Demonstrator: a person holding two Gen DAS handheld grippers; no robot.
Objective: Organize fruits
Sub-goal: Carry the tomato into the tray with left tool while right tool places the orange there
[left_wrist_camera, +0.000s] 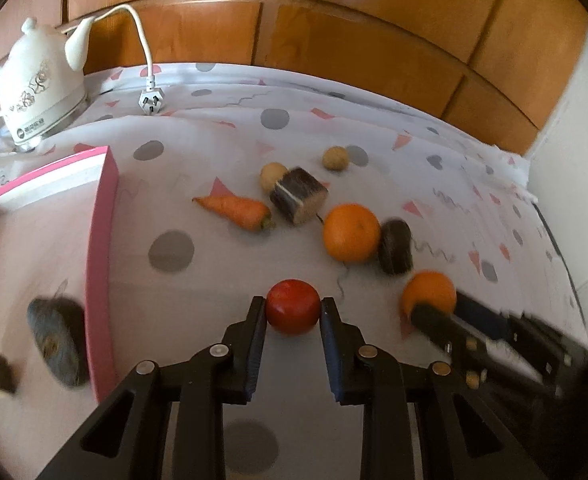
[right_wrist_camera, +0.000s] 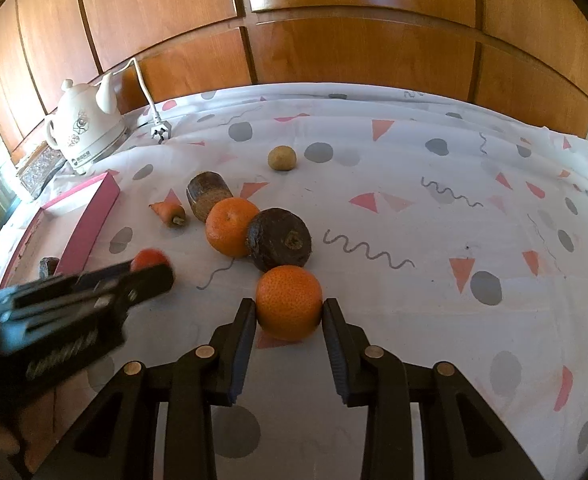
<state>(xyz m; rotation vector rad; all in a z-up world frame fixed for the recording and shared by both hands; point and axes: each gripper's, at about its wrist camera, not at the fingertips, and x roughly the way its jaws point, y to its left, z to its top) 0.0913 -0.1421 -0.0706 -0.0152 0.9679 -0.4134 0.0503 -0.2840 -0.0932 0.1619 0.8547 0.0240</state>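
Red tomato point(left_wrist_camera: 292, 306) sits clamped between the left gripper point(left_wrist_camera: 292, 309) fingers, near the pink tray point(left_wrist_camera: 101, 264) wall. The right gripper point(right_wrist_camera: 290, 309) grasps an orange point(right_wrist_camera: 289, 307), open cloth point(right_wrist_camera: 433, 320) to its right.

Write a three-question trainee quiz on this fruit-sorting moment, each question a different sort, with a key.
1. True or false: the left gripper has its fingers on either side of a red tomato.
2. Multiple choice: the right gripper brackets which item? A) carrot B) nearer orange C) small potato
3. Fill in: in the right wrist view, the white electric kettle stands beyond the far end of the pink ____.

Key: 1 true; 2 B; 3 tray.
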